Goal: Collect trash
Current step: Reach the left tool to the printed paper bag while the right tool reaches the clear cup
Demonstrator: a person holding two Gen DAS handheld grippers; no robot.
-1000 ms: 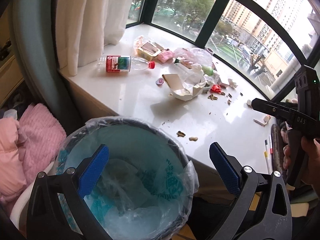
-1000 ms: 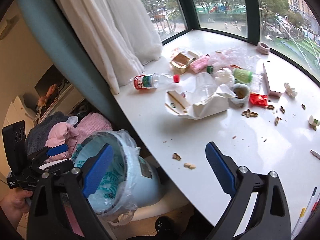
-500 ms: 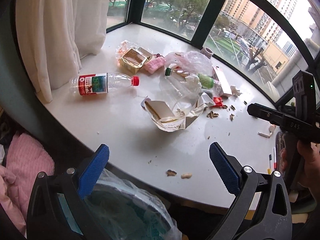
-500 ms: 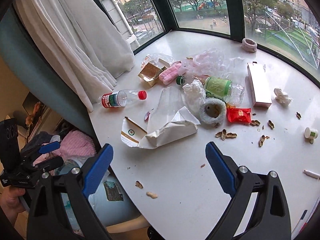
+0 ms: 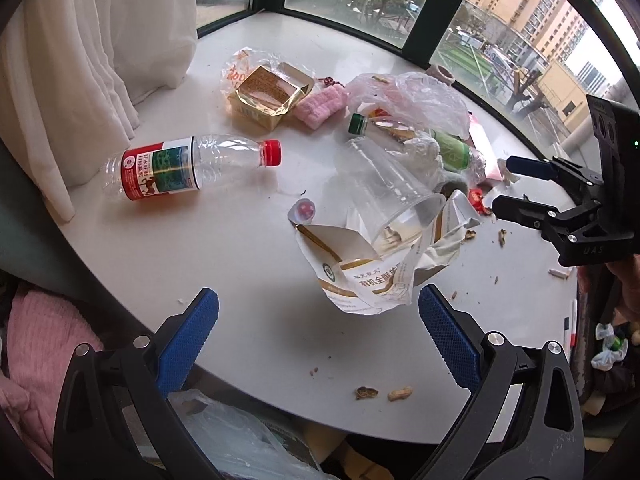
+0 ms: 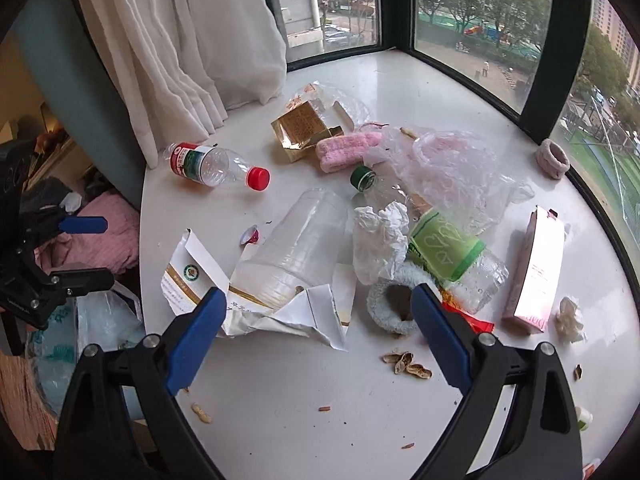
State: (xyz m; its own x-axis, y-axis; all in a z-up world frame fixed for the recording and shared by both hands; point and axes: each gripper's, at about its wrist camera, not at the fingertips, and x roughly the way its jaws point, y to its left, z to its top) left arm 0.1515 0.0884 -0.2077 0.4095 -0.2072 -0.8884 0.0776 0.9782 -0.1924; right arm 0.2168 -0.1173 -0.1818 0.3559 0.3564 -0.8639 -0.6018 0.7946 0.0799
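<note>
Both claws, the left gripper and right gripper, hang spread and empty over the sill's near edge, with the lined bin below it. Nearly all the trash is left: peanut shells, torn carton, cup, bottle and wrappers farther in.

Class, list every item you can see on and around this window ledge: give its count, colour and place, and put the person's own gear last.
Water bottle: 1, clear, red cap, lying near curtain.
Green-label bottle: 1, centre pile.
Plastic cup: 1, clear, on its side.
Torn paper bag: 1, white-gold, front.
Gold box: 1, opened, back.
Pink carton: 1, right.
Clear plastic bag: 1, behind the pile.
Peanut shells: several, tan, scattered.
Bin liner: 1, clear, below the ledge.
Left gripper: open.
Right gripper: open.
</note>
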